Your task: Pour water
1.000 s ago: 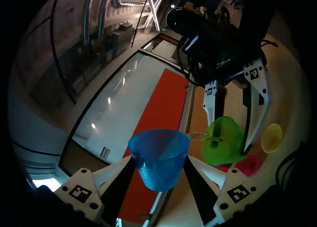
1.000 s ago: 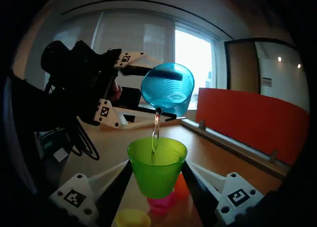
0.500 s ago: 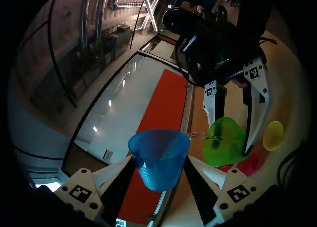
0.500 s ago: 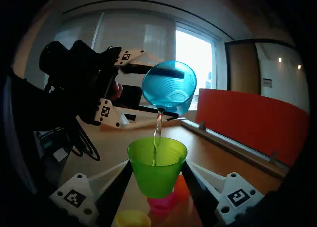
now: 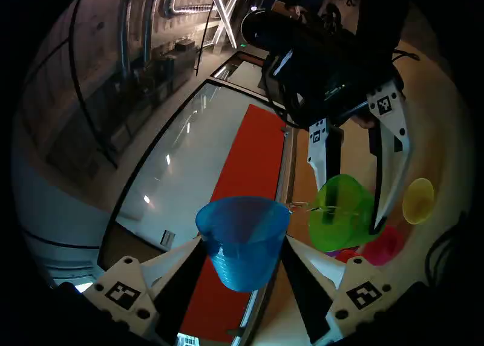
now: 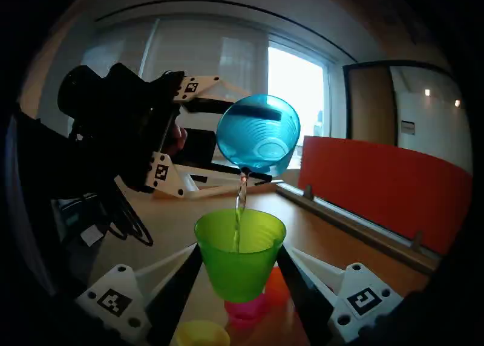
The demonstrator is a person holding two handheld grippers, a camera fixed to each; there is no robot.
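Observation:
My left gripper (image 5: 242, 252) is shut on a blue cup (image 5: 243, 240). In the right gripper view that blue cup (image 6: 258, 134) is tipped over, its mouth toward the camera, held by the left gripper (image 6: 261, 145) above the table. A thin stream of water (image 6: 241, 208) falls from its rim into a green cup (image 6: 240, 258). My right gripper (image 6: 240, 267) is shut on the green cup, which stands upright just below the blue one. The left gripper view shows the green cup (image 5: 339, 213) between the right gripper's (image 5: 349, 208) white fingers.
Under the green cup sit a pink cup (image 6: 245, 313), an orange cup (image 6: 276, 284) and a yellow cup (image 6: 199, 332) on the wooden table (image 6: 327, 237). A red partition (image 6: 393, 186) runs along the table's far edge. A hand (image 6: 175, 137) and dark cables (image 6: 130, 222) are at the left.
The water keeps running from the blue cup into the green one. The blue cup has tipped slightly further; both grippers stay almost where they were.

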